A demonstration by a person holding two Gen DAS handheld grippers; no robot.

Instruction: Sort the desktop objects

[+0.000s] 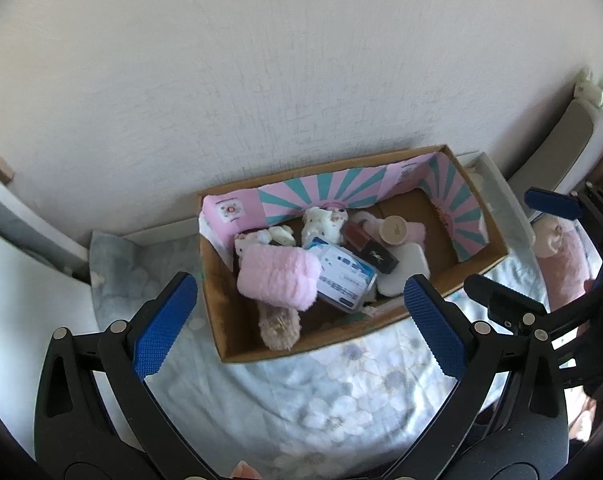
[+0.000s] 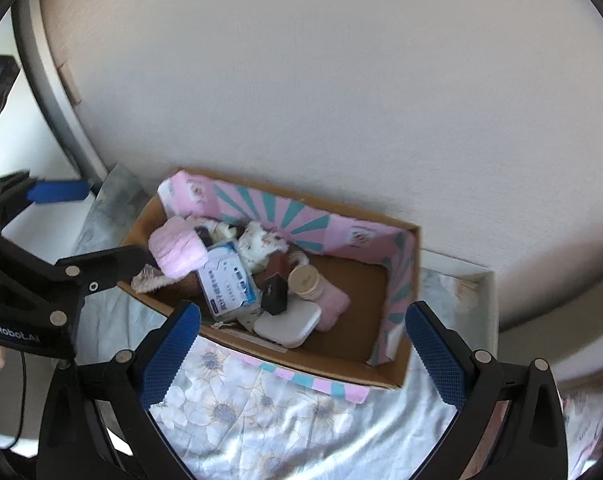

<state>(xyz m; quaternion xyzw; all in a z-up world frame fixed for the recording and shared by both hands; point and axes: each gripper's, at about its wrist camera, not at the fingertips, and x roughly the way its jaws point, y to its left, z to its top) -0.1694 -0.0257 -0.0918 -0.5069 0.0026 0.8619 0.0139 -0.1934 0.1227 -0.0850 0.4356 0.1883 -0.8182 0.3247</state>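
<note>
A cardboard box [image 1: 481,266] lined with pink and teal paper stands against the wall on a floral cloth; it also shows in the right wrist view [image 2: 401,376]. Inside lie a pink fluffy roll [image 1: 277,280], a blue-and-white pack [image 1: 345,276], a black case [image 1: 377,258], a white flat case [image 1: 405,270], a beige-capped bottle [image 1: 393,230] and plush items [image 1: 323,226]. My left gripper [image 1: 301,328] is open and empty above the box's near wall. My right gripper [image 2: 301,354] is open and empty above the box's near wall.
A floral cloth [image 1: 341,396] covers the surface in front of the box. A pink plush toy [image 1: 561,248] lies to the right of the box. A white tray edge [image 2: 489,300] runs behind the box. The wall stands close behind.
</note>
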